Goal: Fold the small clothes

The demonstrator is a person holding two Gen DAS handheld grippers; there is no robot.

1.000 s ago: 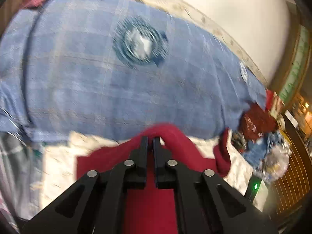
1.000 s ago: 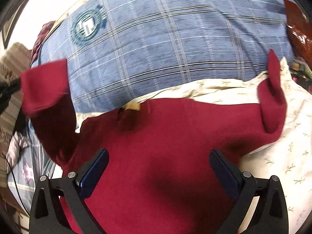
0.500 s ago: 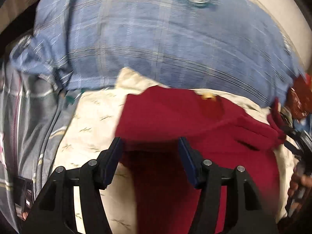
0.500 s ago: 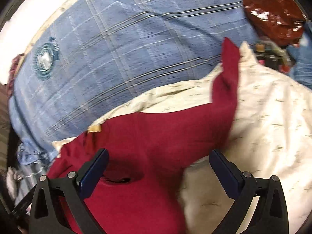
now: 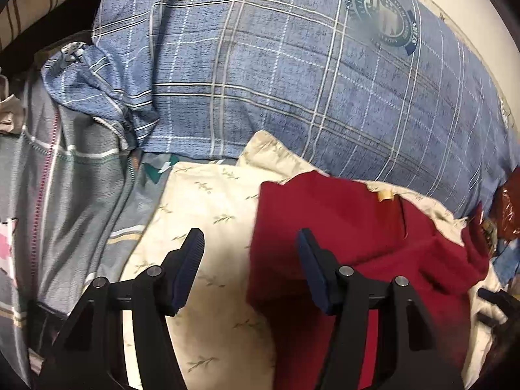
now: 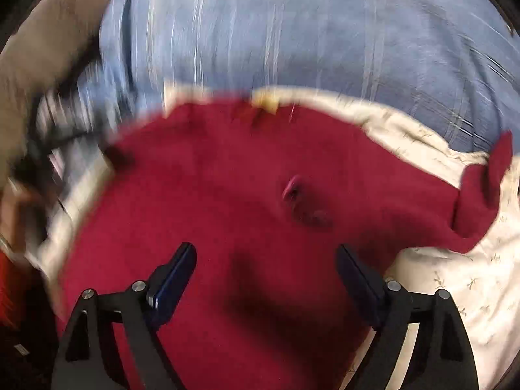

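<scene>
Through my left wrist camera, at the far left, a grey bedcover with pink and white stripes (image 5: 65, 195) lies rumpled. Just right of it, a cream sheet printed with small green sprigs (image 5: 208, 227) spreads across the middle of the bed. My left gripper (image 5: 250, 243) hovers above this sheet, jaws about half open with nothing held between them. Its left blue pad is over the cream sheet; its right pad is over the edge of a dark red knitted small garment (image 5: 341, 227). The garment lies on the sheet right of centre, one side folded over its body, with a small yellow label (image 5: 385, 195) at the neckline. Behind it, across the top of the view, sits a large blue plaid pillow with white lines (image 5: 276, 81) bearing a round dark crest (image 5: 383, 19) toward the upper right. A dark red glossy packet (image 5: 507, 208) shows at the far right edge.

My right wrist camera is badly motion-blurred. At its left edge there are dark and pale smears that I cannot identify. My right gripper (image 6: 266, 256) is wide but its jaws are closing, with the pads clear of the cloth; nothing is gripped. The red garment (image 6: 243, 195) fills the middle beneath them. One sleeve (image 6: 484, 188) trails off to the right onto the cream sheet (image 6: 455, 286), its end tipped up. The blue pillow (image 6: 308, 32) lies behind.
</scene>
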